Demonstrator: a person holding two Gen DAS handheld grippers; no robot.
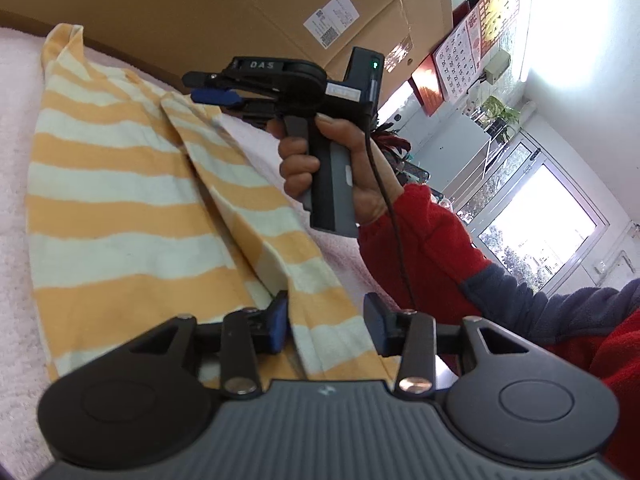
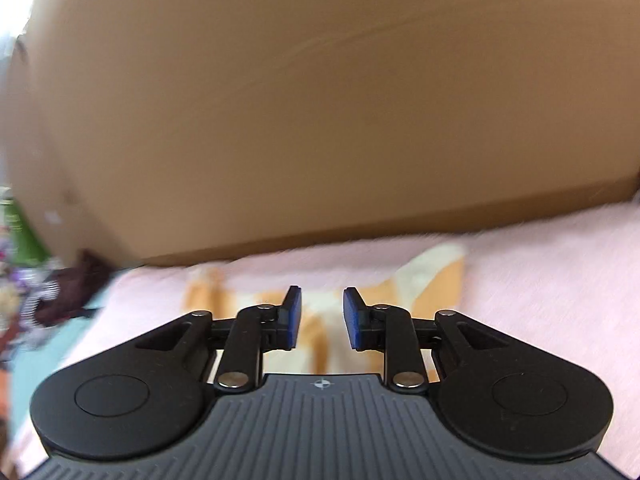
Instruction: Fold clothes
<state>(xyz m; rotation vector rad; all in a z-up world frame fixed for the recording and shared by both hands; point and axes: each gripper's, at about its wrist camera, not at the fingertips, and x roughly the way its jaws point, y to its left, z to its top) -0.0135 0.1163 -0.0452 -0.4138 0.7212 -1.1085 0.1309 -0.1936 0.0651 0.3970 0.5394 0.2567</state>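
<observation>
The striped garment (image 1: pixel 132 208), orange and white, lies spread on a pink fleecy surface (image 1: pixel 16 184). One long flap is folded lengthwise over the body of the garment, forming a diagonal crease from the upper middle to the lower right of the left wrist view. A large cardboard box (image 1: pixel 224 8) stands directly behind the garment, touching the pink surface along its far edge.

The left tool (image 1: pixel 326 326) hovers over the near end of the folded flap. Its jaws stand apart, with striped fabric visible in the gap; nothing is clamped.

The right tool (image 2: pixel 322 318) is held above the garment by a hand (image 1: pixel 316 164) wrapped around a pistol-style grip, with a red sleeve (image 1: pixel 424 236) behind it. Its jaws stand apart and empty. A black cable (image 1: pixel 390 208) runs down from the grip past the wrist.

The right wrist view is motion-blurred. It shows the striped garment beneath the fingertips, the box filling the upper field, and a dark heap of other items (image 2: pixel 52 292) at the left edge, not identifiable.
</observation>
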